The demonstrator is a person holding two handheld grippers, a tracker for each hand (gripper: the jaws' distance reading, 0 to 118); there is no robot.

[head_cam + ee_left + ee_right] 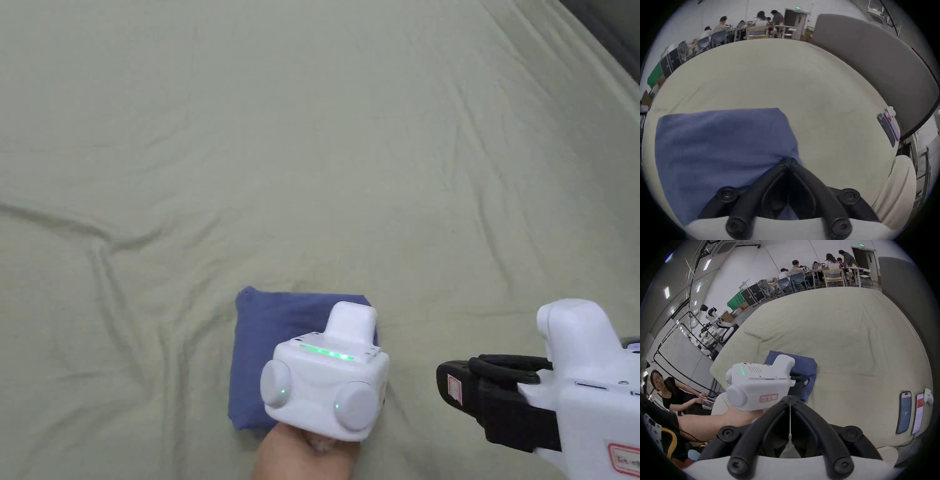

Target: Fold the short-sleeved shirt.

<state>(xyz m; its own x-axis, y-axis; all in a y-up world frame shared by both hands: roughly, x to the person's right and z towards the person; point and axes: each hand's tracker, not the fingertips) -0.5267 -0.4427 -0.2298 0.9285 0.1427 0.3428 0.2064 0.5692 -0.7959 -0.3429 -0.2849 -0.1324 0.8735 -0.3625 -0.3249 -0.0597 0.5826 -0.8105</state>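
— What have your jaws got?

— My left gripper (pixel 790 162) is pinched on the blue cotton short-sleeved shirt (pixel 721 146), a compact folded rectangle on the pale green bedsheet (pixel 325 156) at six o'clock in my head view. My right gripper (pixel 790 400) is closed on nothing, at four o'clock.

— The step?

— Probably the finish: I'd release slowly and lift straight up so no layer drags open.

The blue short-sleeved shirt (pixel 256 356) is already folded down into a small, thick rectangle, lying flat on the pale green bedsheet (pixel 312 156) near the front edge. Corners are pretty square, fabric mostly smooth.
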